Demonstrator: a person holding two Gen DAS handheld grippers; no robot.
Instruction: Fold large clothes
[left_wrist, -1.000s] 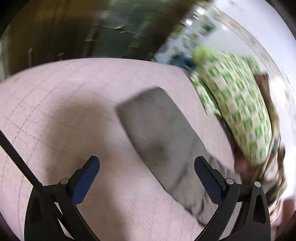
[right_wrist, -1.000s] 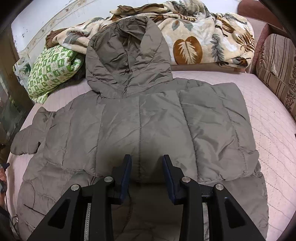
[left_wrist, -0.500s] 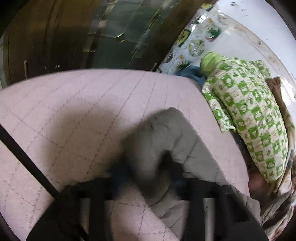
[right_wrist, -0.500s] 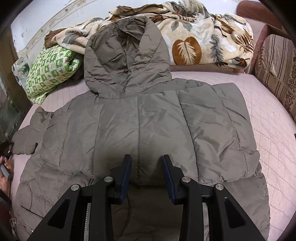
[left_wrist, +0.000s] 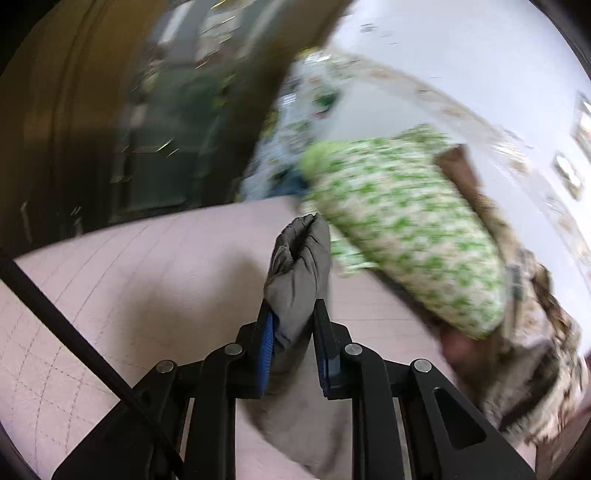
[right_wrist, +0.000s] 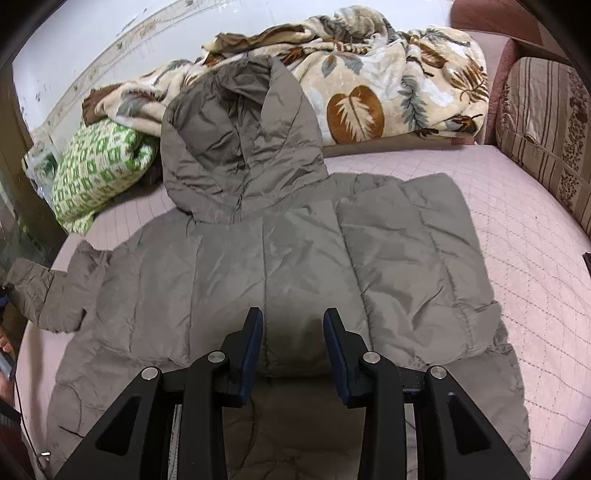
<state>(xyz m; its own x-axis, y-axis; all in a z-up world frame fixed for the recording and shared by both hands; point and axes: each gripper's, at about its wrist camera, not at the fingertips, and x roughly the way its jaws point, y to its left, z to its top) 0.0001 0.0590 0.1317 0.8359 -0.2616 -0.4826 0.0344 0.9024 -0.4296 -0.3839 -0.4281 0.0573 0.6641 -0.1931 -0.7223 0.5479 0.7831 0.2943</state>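
Observation:
A large grey-brown hooded puffer jacket (right_wrist: 295, 258) lies spread on the pink quilted bed (right_wrist: 535, 258), hood toward the far side. Its right side is folded over the body. My left gripper (left_wrist: 293, 310) is shut on the cuff of the jacket's left sleeve (left_wrist: 299, 266) and holds it lifted off the bed. That sleeve (right_wrist: 40, 291) shows at the left edge of the right wrist view. My right gripper (right_wrist: 293, 317) hovers over the jacket's lower middle, jaws partly apart, holding nothing.
A green and white patterned pillow (left_wrist: 406, 229) (right_wrist: 96, 173) lies near the held sleeve. A leaf-print blanket (right_wrist: 369, 85) is heaped behind the hood. A striped cushion (right_wrist: 546, 136) stands at the far right. Dark cabinets (left_wrist: 129, 129) stand beyond the bed's left edge.
My left gripper came down on the sleeve end, shut on it and lifted it. The right gripper stayed about in place over the jacket.

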